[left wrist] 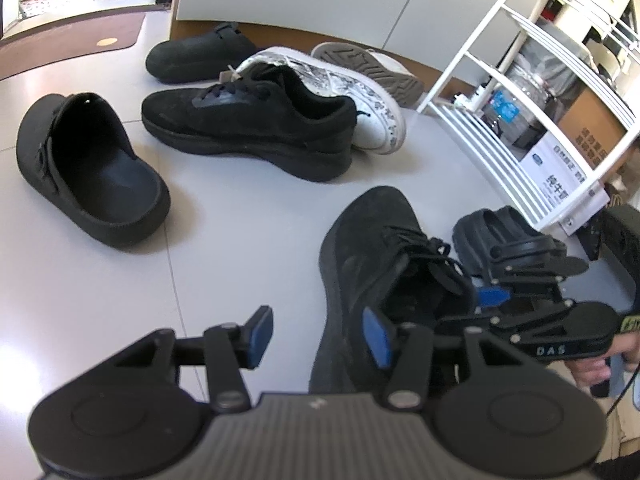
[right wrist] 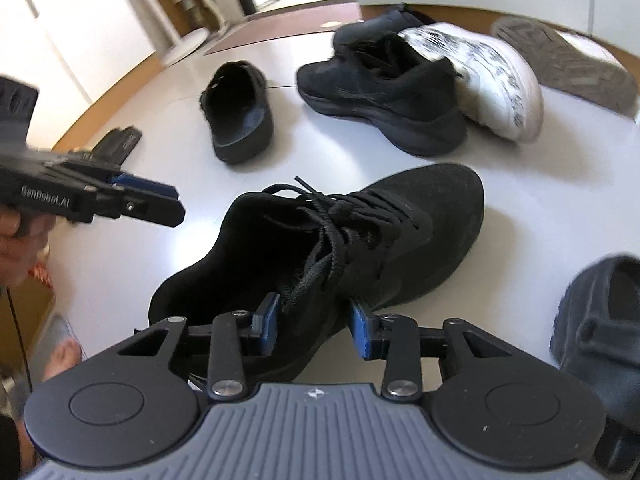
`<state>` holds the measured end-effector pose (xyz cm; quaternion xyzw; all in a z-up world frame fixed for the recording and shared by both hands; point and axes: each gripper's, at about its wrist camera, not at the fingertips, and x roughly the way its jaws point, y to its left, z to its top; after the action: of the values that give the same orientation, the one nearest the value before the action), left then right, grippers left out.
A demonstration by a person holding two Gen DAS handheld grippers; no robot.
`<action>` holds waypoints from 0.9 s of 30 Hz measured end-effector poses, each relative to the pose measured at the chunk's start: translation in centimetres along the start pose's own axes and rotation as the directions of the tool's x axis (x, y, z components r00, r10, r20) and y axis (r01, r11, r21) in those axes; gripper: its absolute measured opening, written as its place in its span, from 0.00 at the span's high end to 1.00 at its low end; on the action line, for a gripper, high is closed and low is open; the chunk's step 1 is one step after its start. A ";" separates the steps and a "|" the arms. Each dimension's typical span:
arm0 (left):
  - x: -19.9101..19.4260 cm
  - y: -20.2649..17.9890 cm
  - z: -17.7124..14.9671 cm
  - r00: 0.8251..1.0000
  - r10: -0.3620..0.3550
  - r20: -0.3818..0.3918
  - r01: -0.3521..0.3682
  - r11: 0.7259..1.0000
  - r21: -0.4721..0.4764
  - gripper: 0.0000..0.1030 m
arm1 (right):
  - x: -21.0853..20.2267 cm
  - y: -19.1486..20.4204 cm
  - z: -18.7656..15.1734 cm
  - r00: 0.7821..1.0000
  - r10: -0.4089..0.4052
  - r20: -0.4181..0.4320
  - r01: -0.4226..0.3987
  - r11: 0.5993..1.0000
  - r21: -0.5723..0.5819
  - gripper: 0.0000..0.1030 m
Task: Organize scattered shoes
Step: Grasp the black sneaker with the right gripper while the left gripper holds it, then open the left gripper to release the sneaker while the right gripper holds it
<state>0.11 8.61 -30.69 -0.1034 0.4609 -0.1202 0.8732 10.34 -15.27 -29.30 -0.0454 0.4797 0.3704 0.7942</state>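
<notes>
A black lace-up sneaker (left wrist: 372, 248) (right wrist: 360, 232) lies on the pale floor nearest me. My right gripper (right wrist: 314, 326) (left wrist: 496, 294) is open, one finger inside the sneaker's opening and the other outside its side wall, laces hanging between. My left gripper (left wrist: 318, 336) (right wrist: 160, 200) is open beside the sneaker's heel, holding nothing. The matching black sneaker (left wrist: 248, 120) (right wrist: 380, 96) stands farther off, leaning against a white patterned sneaker (left wrist: 376, 112) (right wrist: 492, 80). A black clog (left wrist: 88, 168) (right wrist: 236, 120) sits to the left.
A second black clog (left wrist: 188, 60) and an overturned white shoe with a grey sole (left wrist: 372, 68) (right wrist: 568, 64) lie near the back wall. A dark grey clog (left wrist: 500, 236) (right wrist: 600, 320) sits right of the near sneaker. A white rack (left wrist: 520, 80) stands at the right.
</notes>
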 end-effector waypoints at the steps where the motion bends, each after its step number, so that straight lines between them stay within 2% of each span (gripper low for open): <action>1: 0.1 0.0 0.0 1.000 0.001 -0.003 -0.001 1.000 0.000 0.48 | 0.2 0.1 0.1 1.000 0.004 -0.001 -0.004 1.000 -0.008 0.65; 7: 0.2 -0.1 -0.1 1.000 -0.005 -0.009 0.005 1.000 -0.004 0.48 | -0.3 0.6 0.2 1.000 -0.029 0.007 0.029 0.992 -0.121 0.76; 12: 0.3 -0.3 -0.2 1.000 -0.008 -0.014 0.008 1.000 -0.001 0.48 | -0.9 -0.5 0.3 0.997 -0.069 0.017 0.071 0.988 -0.139 0.86; 15: 0.3 -0.4 -0.3 1.000 -0.007 -0.017 0.007 1.000 -0.001 0.48 | -1.6 -1.0 0.3 0.996 -0.084 0.025 0.086 0.991 -0.102 0.90; 21: 0.3 -0.3 -0.2 1.000 -0.007 -0.016 0.007 1.000 -0.007 0.48 | -3.0 -1.9 0.3 0.993 -0.110 0.039 0.111 0.994 -0.023 0.87; 27: 0.2 -0.3 -0.2 1.000 -0.005 -0.010 0.005 1.000 -0.013 0.48 | -4.4 -2.7 0.3 0.989 -0.137 0.050 0.134 0.989 0.057 0.70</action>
<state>0.08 8.27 -30.88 -0.1098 0.4657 -0.1197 0.8699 11.12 -19.53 -26.37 -0.0467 0.4636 0.3038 0.8310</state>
